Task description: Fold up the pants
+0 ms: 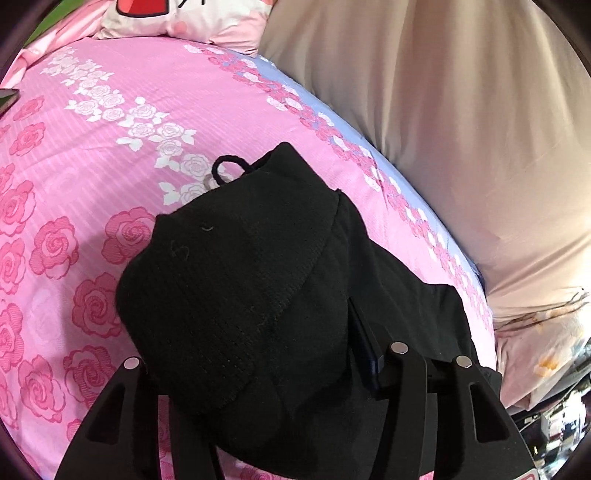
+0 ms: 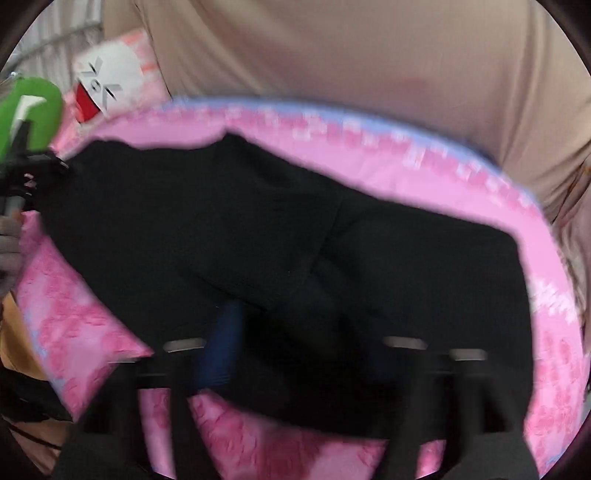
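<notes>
The black pants [image 1: 236,280] lie bunched on the pink rose bedsheet [image 1: 74,177], with a drawstring loop [image 1: 227,168] at the far end. In the left wrist view the cloth drapes over and between the fingers of my left gripper [image 1: 258,369], whose jaws stand wide apart; whether they pinch the cloth is hidden. In the blurred right wrist view the pants [image 2: 258,229] stretch across the bed, and the cloth covers my right gripper [image 2: 295,354], with a blue pad [image 2: 221,343] showing against the fabric. The left gripper's green body [image 2: 33,114] holds the pants' far left end.
A beige quilt [image 1: 461,147] lies along the right of the bed. A pillow with a red and white print [image 1: 177,18] sits at the head. A dark flat object [image 1: 7,99] lies at the left edge. The bed's edge [image 2: 74,350] drops off at lower left.
</notes>
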{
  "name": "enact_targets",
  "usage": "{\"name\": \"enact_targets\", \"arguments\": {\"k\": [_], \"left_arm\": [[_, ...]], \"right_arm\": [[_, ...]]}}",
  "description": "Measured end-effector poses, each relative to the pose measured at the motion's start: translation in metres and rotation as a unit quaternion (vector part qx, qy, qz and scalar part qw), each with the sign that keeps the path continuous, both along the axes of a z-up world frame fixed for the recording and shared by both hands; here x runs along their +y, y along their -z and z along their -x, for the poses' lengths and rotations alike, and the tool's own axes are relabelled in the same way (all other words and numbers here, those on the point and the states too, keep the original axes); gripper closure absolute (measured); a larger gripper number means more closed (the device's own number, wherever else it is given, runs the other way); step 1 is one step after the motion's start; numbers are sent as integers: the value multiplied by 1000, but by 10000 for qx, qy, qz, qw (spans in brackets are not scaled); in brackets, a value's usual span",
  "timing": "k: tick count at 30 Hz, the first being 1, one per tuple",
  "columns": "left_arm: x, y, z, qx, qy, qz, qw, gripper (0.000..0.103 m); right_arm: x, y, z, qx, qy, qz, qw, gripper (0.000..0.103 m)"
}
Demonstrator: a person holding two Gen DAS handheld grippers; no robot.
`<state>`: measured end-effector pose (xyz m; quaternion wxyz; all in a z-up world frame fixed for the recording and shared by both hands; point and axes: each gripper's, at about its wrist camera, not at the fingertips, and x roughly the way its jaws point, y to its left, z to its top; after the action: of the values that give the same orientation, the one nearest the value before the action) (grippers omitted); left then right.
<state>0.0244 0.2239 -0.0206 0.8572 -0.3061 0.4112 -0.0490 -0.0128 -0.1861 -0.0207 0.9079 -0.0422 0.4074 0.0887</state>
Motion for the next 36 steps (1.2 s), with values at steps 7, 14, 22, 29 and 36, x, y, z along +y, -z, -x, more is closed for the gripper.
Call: {"name": "enact_targets", "arguments": {"k": [7,14,22,29,36], "left_arm": [[0,4,-11,-16,39,177,9998,58],[3,6,-9,-40,57,266,9996,58],[-13,-19,-4,-295,149,-142,9994,76],[-101,-141,24,-1431,1124,-736,9805,80],[-261,-158,49,-1866,2665,-1108,9391,10]], "right_arm": [[0,-60,8,-604,-77,-807,9949,88],[29,2,-20,24,-137,-354,9993,77],[-27,-41,31,-682,560,-853,9924,19],[-78,-48,57,-931,1248,-1334,9788,19],[-115,-41,70,-962,1587,-1682,9681,16]]}}
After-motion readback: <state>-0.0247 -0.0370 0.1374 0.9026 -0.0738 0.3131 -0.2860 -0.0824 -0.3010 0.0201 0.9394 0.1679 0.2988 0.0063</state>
